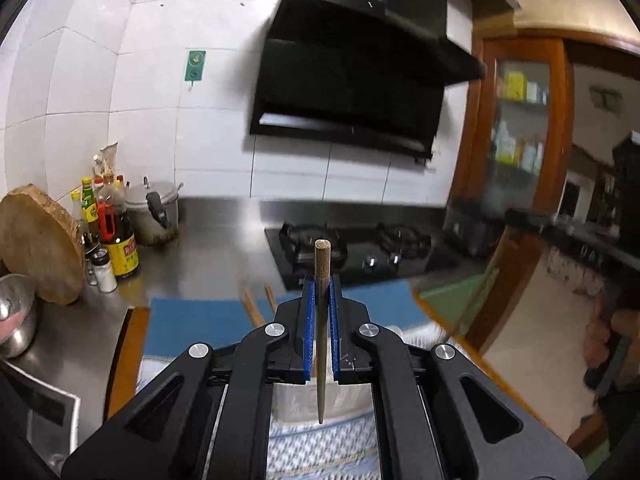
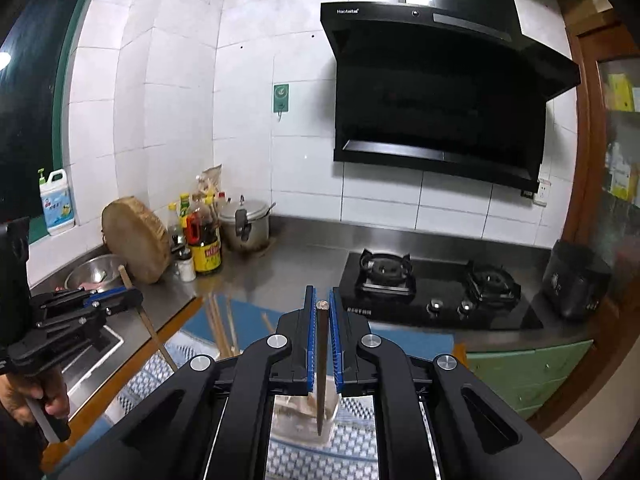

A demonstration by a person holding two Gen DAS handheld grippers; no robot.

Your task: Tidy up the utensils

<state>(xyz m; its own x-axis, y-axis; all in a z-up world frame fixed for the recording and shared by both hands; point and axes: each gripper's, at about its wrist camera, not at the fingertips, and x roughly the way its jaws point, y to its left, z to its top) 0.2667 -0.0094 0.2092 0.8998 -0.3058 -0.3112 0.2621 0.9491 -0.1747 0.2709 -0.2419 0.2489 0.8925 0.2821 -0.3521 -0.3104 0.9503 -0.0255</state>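
Observation:
My left gripper (image 1: 321, 284) is shut on a light wooden chopstick (image 1: 321, 264) that stands upright between the blue pads, its blunt end up and its tip hanging below the jaws. The right wrist view shows the same left gripper (image 2: 120, 296) at the left edge, its chopstick (image 2: 154, 334) slanting down. My right gripper (image 2: 322, 291) is shut on a dark chopstick (image 2: 321, 344), also upright. A clear container (image 2: 296, 412) sits under it on the checked cloth. Several loose chopsticks (image 2: 222, 328) lie on the blue mat (image 2: 400, 340), and some of them (image 1: 252, 310) appear ahead of the left gripper.
A black gas stove (image 2: 432, 292) and a range hood (image 2: 436, 92) are straight ahead. Sauce bottles (image 2: 202, 240), a round chopping board (image 2: 136, 240), a pressure cooker (image 2: 244, 226) and a steel bowl (image 2: 94, 272) crowd the left counter. A black appliance (image 2: 576, 284) stands at the right.

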